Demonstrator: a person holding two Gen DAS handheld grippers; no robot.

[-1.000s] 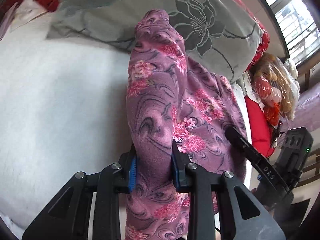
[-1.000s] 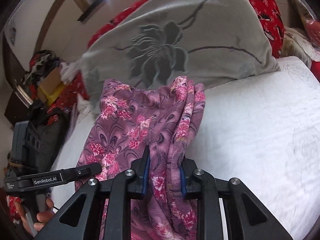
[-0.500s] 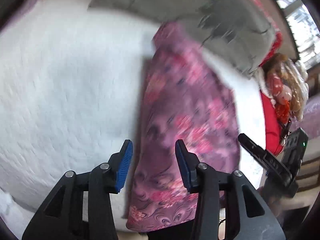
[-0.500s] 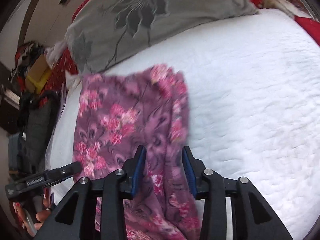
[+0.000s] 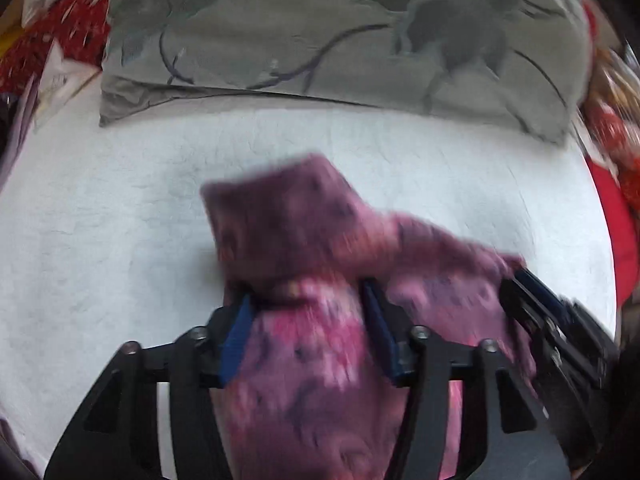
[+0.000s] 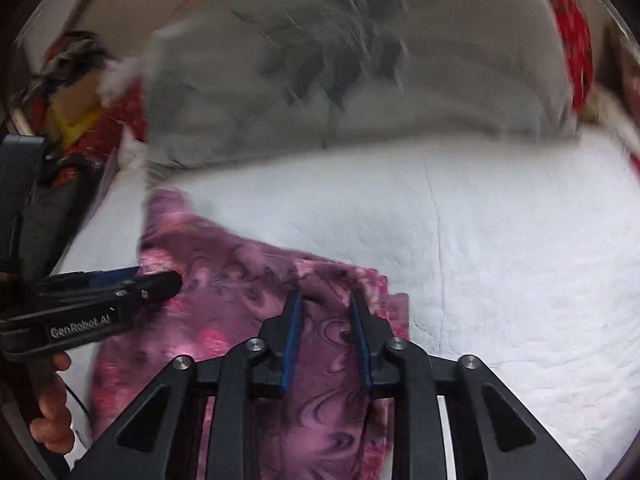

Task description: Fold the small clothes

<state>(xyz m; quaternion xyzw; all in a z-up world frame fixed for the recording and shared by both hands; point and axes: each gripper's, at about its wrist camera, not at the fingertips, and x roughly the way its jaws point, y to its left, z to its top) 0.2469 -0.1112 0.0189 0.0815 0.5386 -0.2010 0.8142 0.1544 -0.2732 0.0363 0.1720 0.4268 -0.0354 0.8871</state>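
Observation:
A purple fleece garment with pink flowers (image 5: 320,240) lies on the white bed (image 5: 100,240), blurred by motion. My left gripper (image 5: 306,308) has its jaws apart over the garment's near edge, with fabric lying between the blue pads (image 5: 236,332). My right gripper (image 6: 326,304) is also open, low over the garment (image 6: 224,280) near its right edge. The left gripper shows at the left of the right wrist view (image 6: 120,288), and the right gripper at the right of the left wrist view (image 5: 552,320).
A grey pillow with a dark flower print (image 5: 320,28) lies across the head of the bed, also in the right wrist view (image 6: 340,60). Red floral bedding (image 5: 56,20) and clutter (image 6: 68,92) sit beyond the bed's sides.
Both grippers let go of the lifted garment. It dropped flat onto the bed. Both grippers have moved down close over its near edge, jaws apart.

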